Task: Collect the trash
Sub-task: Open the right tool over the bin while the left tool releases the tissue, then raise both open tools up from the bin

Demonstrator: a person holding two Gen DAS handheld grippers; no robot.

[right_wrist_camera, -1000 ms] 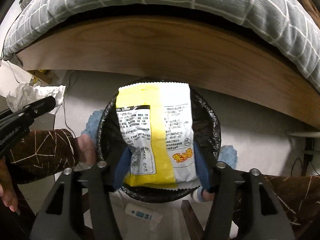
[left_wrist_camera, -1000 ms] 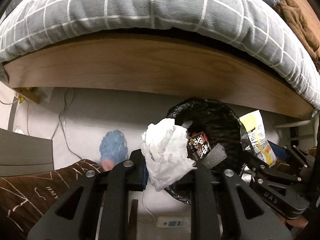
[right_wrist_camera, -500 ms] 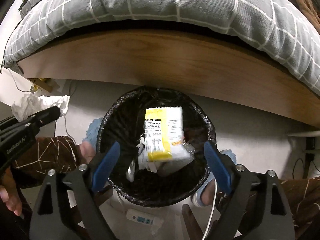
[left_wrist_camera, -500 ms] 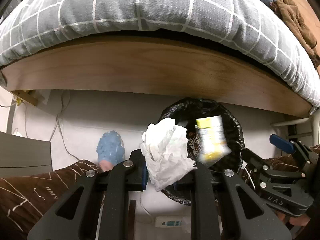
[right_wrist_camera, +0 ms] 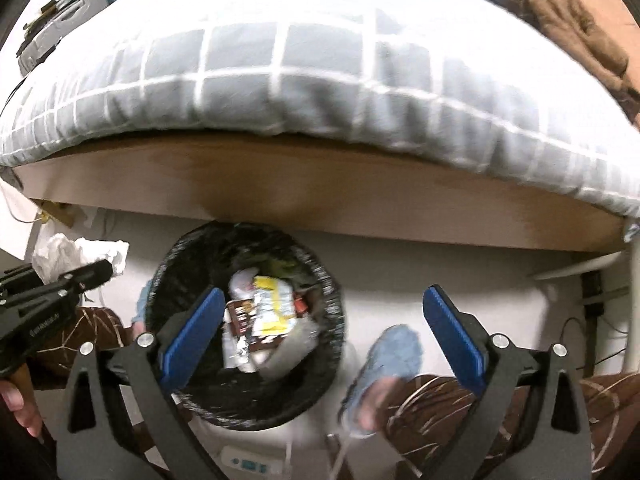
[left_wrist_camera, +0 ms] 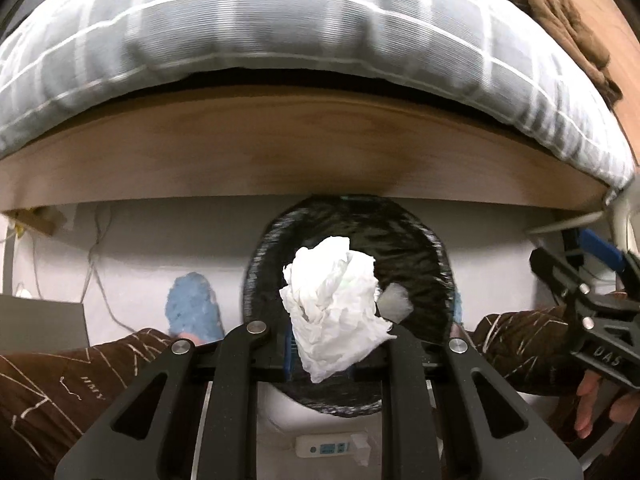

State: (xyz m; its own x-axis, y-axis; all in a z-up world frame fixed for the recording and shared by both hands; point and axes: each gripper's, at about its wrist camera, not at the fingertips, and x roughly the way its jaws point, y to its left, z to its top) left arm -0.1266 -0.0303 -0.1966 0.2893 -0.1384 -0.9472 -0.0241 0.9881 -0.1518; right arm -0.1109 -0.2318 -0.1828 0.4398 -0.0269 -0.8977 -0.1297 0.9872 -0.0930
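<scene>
Tissue (left_wrist_camera: 334, 304), crumpled white, sits clamped in left gripper (left_wrist_camera: 332, 354) directly above bin (left_wrist_camera: 432, 264) w/ black liner, beside wooden bed frame (left_wrist_camera: 280, 152). Right gripper (right_wrist_camera: 324, 336) jaws have just been opening, now spread wide w/ nothing between; yellow snack wrapper (right_wrist_camera: 272, 310) lies inside bin among other trash.

Two tools (right_wrist_camera: 320, 332), one bin (right_wrist_camera: 192, 396), one tissue wad (left_wrist_camera: 332, 312), two slippers (right_wrist_camera: 394, 356).
</scene>
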